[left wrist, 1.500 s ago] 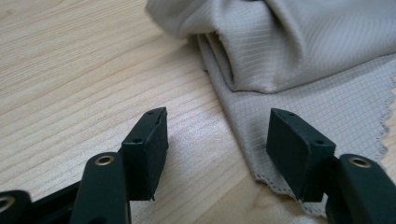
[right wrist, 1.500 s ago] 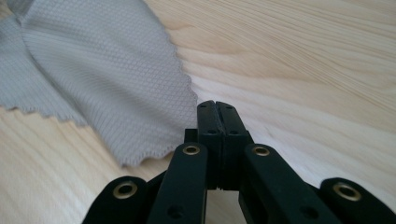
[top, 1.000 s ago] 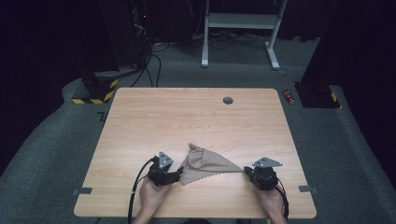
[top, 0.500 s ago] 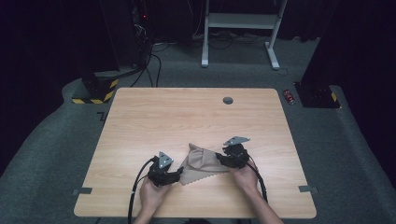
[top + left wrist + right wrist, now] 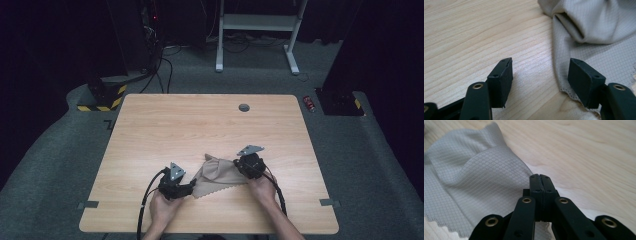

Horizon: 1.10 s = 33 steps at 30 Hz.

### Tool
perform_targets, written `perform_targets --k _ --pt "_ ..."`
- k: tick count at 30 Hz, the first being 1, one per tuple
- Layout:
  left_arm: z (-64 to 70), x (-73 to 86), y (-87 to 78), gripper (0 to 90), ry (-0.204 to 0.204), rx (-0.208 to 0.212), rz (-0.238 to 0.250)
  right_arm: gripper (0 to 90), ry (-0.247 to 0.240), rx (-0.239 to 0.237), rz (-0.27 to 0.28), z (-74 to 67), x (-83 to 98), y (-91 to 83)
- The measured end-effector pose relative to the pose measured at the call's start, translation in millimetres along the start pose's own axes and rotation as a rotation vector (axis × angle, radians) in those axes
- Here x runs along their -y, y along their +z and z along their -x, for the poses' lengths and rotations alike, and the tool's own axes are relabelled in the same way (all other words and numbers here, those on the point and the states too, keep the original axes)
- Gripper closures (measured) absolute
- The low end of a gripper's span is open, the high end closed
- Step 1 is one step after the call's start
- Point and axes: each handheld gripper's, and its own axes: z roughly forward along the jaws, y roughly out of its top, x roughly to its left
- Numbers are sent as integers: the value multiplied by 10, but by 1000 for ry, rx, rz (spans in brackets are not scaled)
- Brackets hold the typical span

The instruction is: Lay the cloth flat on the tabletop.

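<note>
The beige cloth (image 5: 220,174) lies crumpled on the wooden surface (image 5: 200,125), lower centre of the high view, between both grippers. The left gripper (image 5: 540,77) stands released: its fingers (image 5: 502,77) are spread, the right-hand one resting over the cloth's scalloped hem (no clamping visible). The right gripper (image 5: 540,180), having just closed, is clenched at the cloth's right edge; whether fabric is pinched cannot be told.

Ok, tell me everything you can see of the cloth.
The cloth is a thin beige fabric with a fine grid weave and a scalloped edge. It lies rumpled on the wooden table near the front edge, partly folded over, with a raised ridge. The right gripper has its fingers shut on the cloth's right edge. The left gripper stands open at its left edge, one finger over the hem.
</note>
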Motion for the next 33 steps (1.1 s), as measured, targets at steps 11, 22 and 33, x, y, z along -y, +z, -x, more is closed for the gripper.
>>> perform_targets --k 11,22,33 --pt "-1 -1 0 370 2 -2 0 835 72 47 -60 231 367 -164" --pt "1 -1 0 370 2 -3 -1 590 92 -68 67 97 -11 -157" --pt "0 -1 -1 370 2 -3 -1 898 -19 -84 -43 -73 -114 137"
